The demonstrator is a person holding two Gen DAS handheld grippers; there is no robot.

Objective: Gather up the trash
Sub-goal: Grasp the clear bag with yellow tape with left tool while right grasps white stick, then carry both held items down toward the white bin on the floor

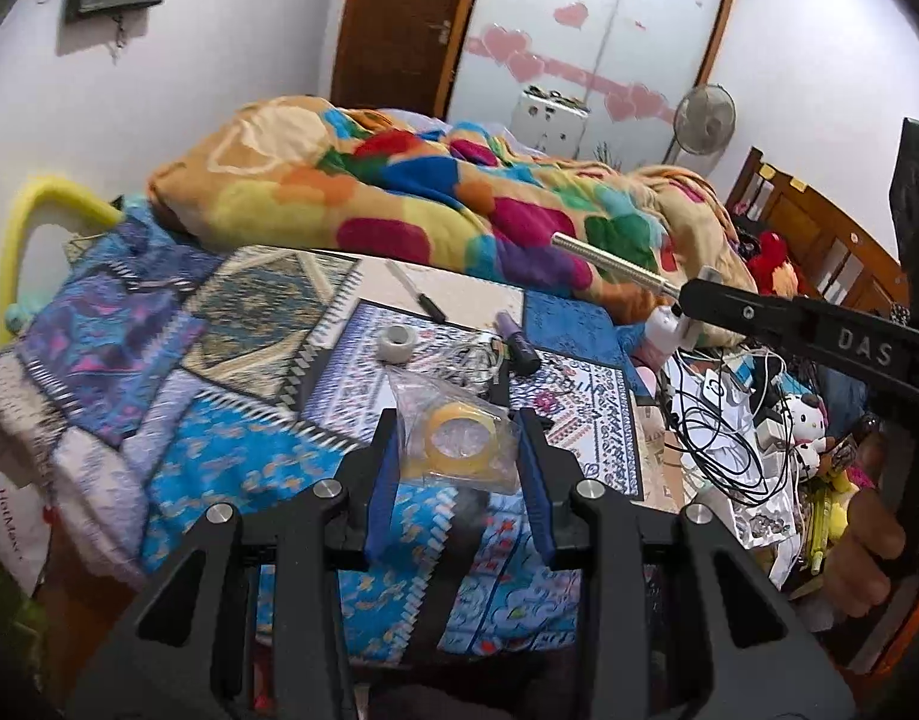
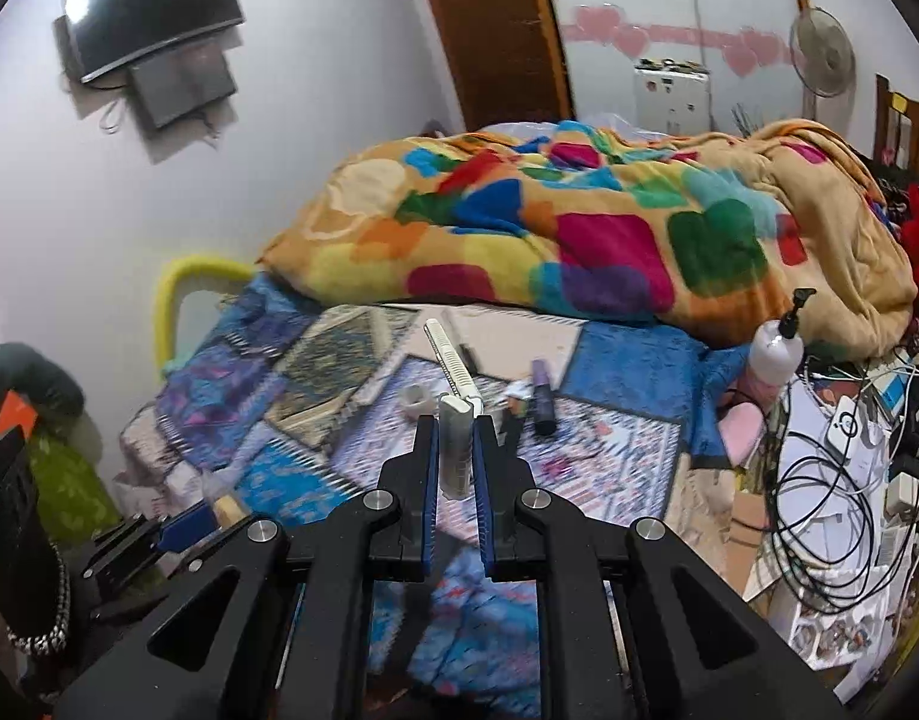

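Left gripper (image 1: 456,450) pinches a clear plastic bag (image 1: 453,420) with a yellow tape roll (image 1: 459,441) inside, blue pads pressed on both sides of the bag, held up above the patchwork bedspread (image 1: 231,456). The bag's lower edge is hidden between the fingers; its film is crumpled, glossy and hard to trace at the top.

Right gripper (image 2: 456,450) has its jaws pressed tight on a white folded tool (image 2: 456,420), a ribbed blade or comb arm sticking up and away from the pads; what it is exactly is unclear. Its lower end is hidden between the pads.

Still on the bedspread, beyond the bag: white tape roll (image 1: 394,343), purple marker (image 1: 519,343), black-handled pen (image 1: 416,291), a thin tangle of wire, blurred. The colourful blanket (image 1: 411,204) is heaped at the bedspread's far edge. Right of the bedspread, a cable pile (image 1: 723,420) and pump bottle (image 2: 774,348). The right gripper's body crosses the left view's right side, its fingertips hidden.
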